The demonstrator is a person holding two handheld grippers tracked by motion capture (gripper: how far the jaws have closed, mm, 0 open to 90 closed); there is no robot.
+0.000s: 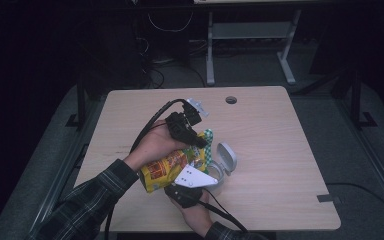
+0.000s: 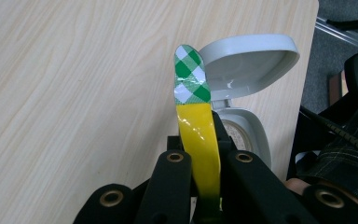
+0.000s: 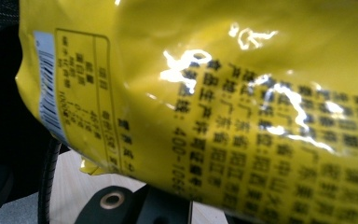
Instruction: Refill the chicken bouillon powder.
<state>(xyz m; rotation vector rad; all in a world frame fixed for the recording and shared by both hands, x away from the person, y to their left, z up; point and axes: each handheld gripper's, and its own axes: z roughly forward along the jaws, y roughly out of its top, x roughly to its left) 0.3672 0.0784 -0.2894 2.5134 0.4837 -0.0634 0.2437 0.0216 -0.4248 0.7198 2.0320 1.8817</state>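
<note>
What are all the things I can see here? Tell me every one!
Snack bag: one, yellow with red, held above the table's near middle; its green-checked end sits between the left gripper's jaws.
Container: one, grey, lid flipped open, on the table right of the bag.
Table: one, light wood, with a round hole near the far edge.
Left gripper: one, black, shut on the bag's end.
Right gripper: one, black with a grey plate, under the bag.
Sleeves: plaid.
</note>
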